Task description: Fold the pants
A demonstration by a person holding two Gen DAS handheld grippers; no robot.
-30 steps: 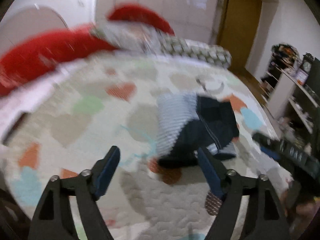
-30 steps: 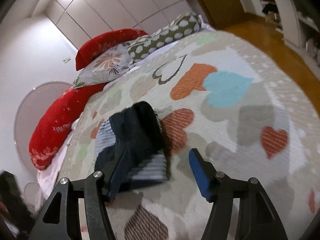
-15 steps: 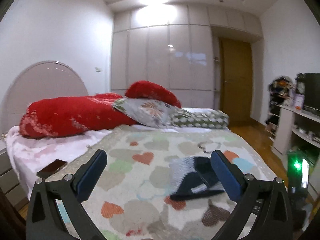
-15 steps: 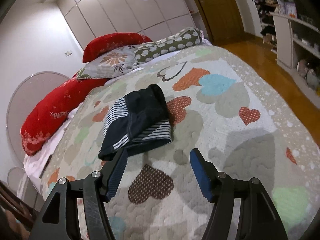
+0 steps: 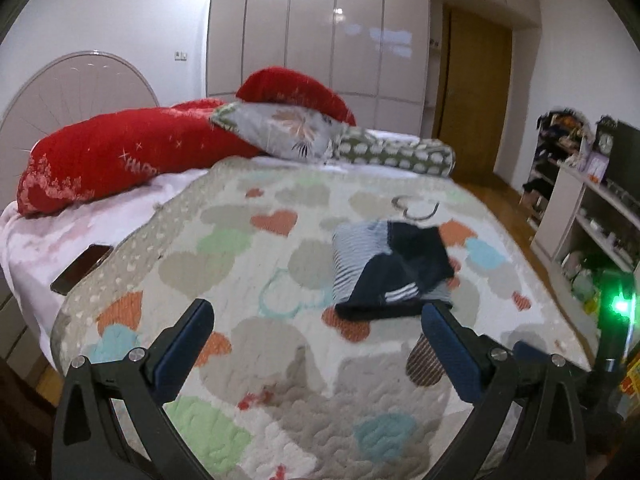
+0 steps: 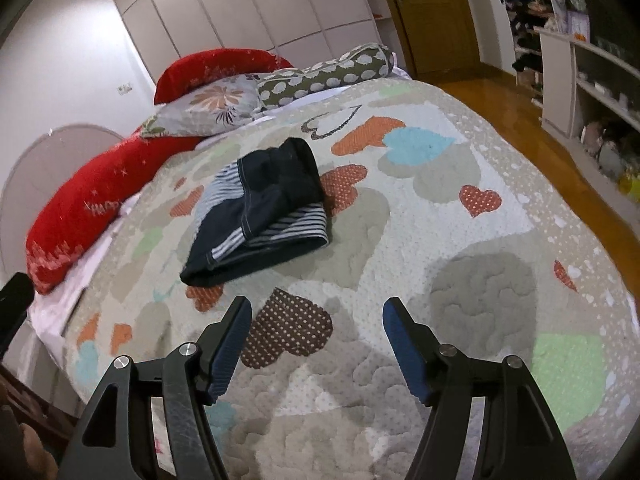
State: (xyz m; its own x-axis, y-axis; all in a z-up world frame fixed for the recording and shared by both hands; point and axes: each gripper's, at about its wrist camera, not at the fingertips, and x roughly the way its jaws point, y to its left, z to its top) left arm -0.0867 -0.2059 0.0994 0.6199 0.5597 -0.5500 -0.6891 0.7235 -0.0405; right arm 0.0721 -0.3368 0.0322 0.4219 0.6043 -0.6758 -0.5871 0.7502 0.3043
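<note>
The quilt [image 6: 460, 208] with its hearts fills most of both views, and the pants [image 6: 260, 208] lie on it in a compact folded bundle, centre-left in the right wrist view and right of centre in the left. You hold both tools clear of it: the left gripper [image 5: 316, 340] has its jaws wide apart and empty, the right gripper [image 6: 316, 340] likewise. The fold looks finished. If you tidy it, press the loose lower corner flat rather than pinching, which would drag the layers.
</note>
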